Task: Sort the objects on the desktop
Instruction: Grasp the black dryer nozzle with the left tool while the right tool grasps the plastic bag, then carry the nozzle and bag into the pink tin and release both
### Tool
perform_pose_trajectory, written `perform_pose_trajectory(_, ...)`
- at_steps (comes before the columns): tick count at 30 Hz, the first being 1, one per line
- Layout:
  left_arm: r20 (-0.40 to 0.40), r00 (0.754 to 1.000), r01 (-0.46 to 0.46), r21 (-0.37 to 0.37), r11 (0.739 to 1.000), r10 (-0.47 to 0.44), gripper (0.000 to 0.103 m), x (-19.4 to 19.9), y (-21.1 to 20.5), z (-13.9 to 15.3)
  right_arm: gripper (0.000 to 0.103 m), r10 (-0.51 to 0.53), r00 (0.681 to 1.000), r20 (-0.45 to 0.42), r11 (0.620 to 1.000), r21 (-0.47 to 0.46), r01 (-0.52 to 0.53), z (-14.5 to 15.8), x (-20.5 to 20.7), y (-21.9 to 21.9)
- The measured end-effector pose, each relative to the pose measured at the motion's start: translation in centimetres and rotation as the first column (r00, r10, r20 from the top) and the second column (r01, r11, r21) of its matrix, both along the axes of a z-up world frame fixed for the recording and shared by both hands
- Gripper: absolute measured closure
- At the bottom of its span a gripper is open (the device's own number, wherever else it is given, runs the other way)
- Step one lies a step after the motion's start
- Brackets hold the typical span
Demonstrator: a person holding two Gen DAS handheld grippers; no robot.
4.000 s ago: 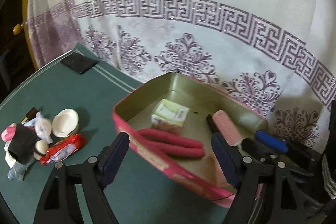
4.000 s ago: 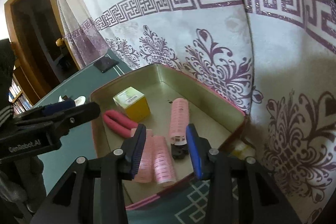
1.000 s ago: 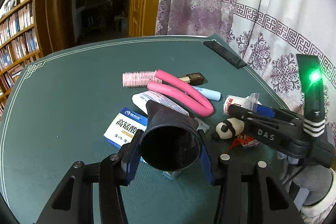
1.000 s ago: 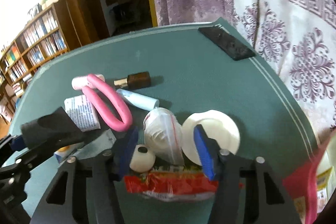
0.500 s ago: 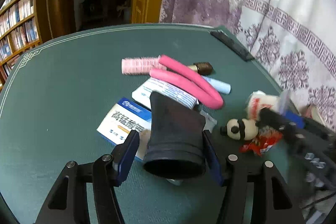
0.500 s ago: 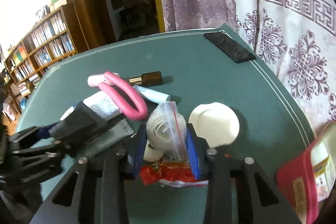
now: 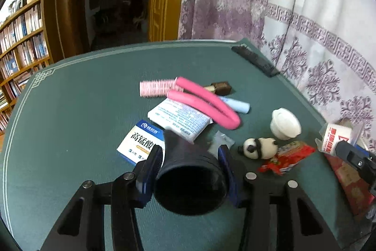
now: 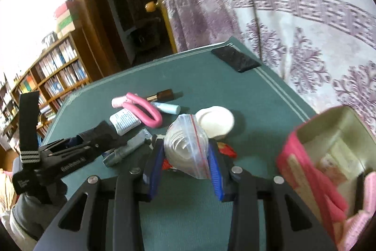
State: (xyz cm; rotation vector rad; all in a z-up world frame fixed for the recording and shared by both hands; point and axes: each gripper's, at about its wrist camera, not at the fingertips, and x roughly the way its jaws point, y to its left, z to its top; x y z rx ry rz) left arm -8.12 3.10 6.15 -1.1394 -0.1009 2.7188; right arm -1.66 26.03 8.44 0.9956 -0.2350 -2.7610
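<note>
The right gripper [image 8: 185,162] is clamped on a small zip bag [image 8: 186,145] with a coil of something white inside, carried just above the worktop [image 8: 246,91] between the leftover clutter and the pink tin [image 8: 291,152] off to its right. That bag looks featherlight and crinkly, slick plastic, so squeezing across the fat coil in the middle seems the sensible hold — a pinch on the loose film would probably slip. Its long axis runs front to back along the fingers, with the red zip line slanting across the top.

The left gripper [image 7: 190,171] has a black soft pouch [image 7: 188,168] between its pads, and its jaws are closing in on it. Floppy-looking thing, mouth gaping back toward the camera, body pointing away over the blue-and-white box [image 7: 138,141] — I'd guess it squashes rather than resists.
</note>
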Motion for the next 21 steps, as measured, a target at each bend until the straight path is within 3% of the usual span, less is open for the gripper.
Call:
perform_pose_trajectory(12, -0.058, 0.995, 0.078, -0.014, 0.997, -0.079, 0.053, 3.8, 3.9, 3.2, 0.063, -0.107, 0.994, -0.036, 0.993, -0.059, 0.104, 1.2, 4.9, 6.4)
perform_pose_trajectory(21, -0.074, 0.983, 0.168, -0.033, 0.985, -0.17, 0.053, 5.5, 8.2, 4.9, 0.063, -0.235, 0.97, -0.067, 0.97, -0.082, 0.229, 1.9, 7.9, 12.6)
